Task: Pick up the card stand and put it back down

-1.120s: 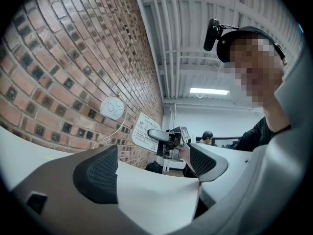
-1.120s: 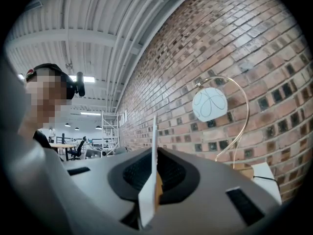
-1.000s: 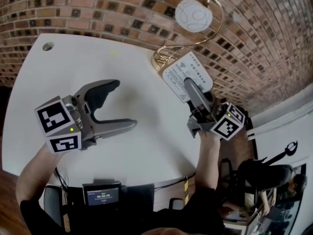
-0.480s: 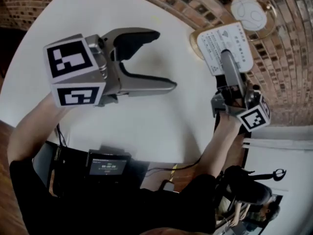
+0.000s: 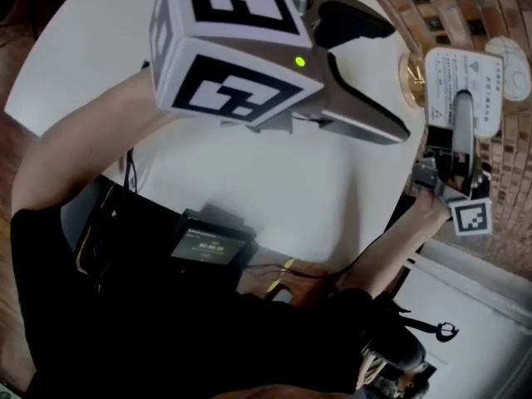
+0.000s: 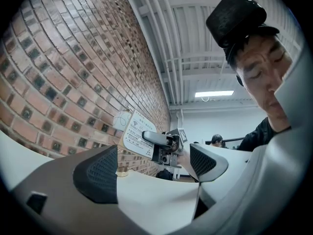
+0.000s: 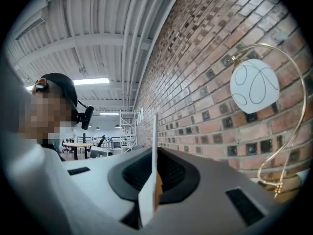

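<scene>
The card stand (image 5: 443,71) is a white printed card, and my right gripper (image 5: 462,105) is shut on it at the table's far right, beside the brick wall. The left gripper view shows the card stand (image 6: 133,132) held up off the table by the right gripper (image 6: 155,139). In the right gripper view the card stand (image 7: 152,165) stands edge-on between the closed pads, with a small wooden piece at its foot. My left gripper (image 5: 391,71) is raised close to the head camera, its jaws wide apart with nothing between them. Its dark pads (image 6: 98,173) frame the view.
A lamp with a white globe (image 7: 254,87) on a curved gold wire stands against the brick wall (image 7: 205,72); its gold base (image 5: 411,75) is just left of the card. The white table (image 5: 274,181) stretches below. A small screen (image 5: 206,246) sits under the near edge.
The left gripper has risen toward the head camera and fills the top of the view. The right gripper has kept hold of the card stand and lifted it beside the lamp.
</scene>
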### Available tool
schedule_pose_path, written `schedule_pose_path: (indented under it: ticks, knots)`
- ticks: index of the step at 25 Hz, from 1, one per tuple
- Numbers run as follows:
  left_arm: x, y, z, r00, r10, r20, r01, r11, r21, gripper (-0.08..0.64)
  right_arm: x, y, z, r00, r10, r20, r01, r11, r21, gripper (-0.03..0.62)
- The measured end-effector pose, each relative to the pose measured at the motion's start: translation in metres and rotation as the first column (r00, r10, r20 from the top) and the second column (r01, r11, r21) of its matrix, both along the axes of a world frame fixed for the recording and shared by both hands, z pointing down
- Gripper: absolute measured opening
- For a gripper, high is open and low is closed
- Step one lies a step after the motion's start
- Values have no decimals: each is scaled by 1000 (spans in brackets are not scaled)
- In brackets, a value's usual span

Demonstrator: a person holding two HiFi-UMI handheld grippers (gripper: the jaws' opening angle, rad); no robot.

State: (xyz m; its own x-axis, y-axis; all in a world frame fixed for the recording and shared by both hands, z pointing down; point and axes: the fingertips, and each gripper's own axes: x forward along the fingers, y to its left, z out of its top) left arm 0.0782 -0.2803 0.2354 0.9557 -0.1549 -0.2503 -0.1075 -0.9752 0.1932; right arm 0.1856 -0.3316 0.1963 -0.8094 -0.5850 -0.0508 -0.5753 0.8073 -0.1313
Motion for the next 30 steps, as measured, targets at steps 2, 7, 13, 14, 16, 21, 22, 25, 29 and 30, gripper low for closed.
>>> schedule_pose_path:
  ticks: [2,7,13,14,16,21,22,25,29,30]
  knots:
    - [-2,-1,5,1000,0,-2,0,1000,-15,454,-6,-3,8,1000,-14,1,14,1000,-20,31]
    - [-8,-2,19,1000,7,-2,-7,999,-35,454,-18,-8,25,999,-35,-14,34,998,-48,31]
    - [-16,-8,21,1000,-8,-20,7,999,-54,454,-25,-18,36,998,-48,-30,46,997,-59,31]
    - [-16,-8,20,1000,-10,-20,8,998,-56,454,-26,-19,36,998,-50,-33,48,997,-60,31]
    - [-15,-10,19,1000,-11,-18,10,998,-60,454,-29,-22,36,998,-56,-37,54,997,-63,31]
    - [-16,-13,21,1000,-27,-6,27,998,-49,454,-37,-34,42,996,-62,-61,58,996,-65,31]
    - [-16,-13,20,1000,-29,-5,29,999,-44,454,-38,-37,44,996,-61,-66,57,996,-66,31]
    - [-16,-12,18,999,-31,-7,31,999,-34,454,-41,-47,52,995,-63,-79,57,996,-73,31]
    - [-16,-11,18,1000,-29,-13,28,999,-35,454,-43,-63,60,993,-65,-98,58,995,-75,31]
    - [-17,-11,18,999,-28,-14,28,999,-38,454,-44,-68,63,992,-68,-106,60,996,-72,31]
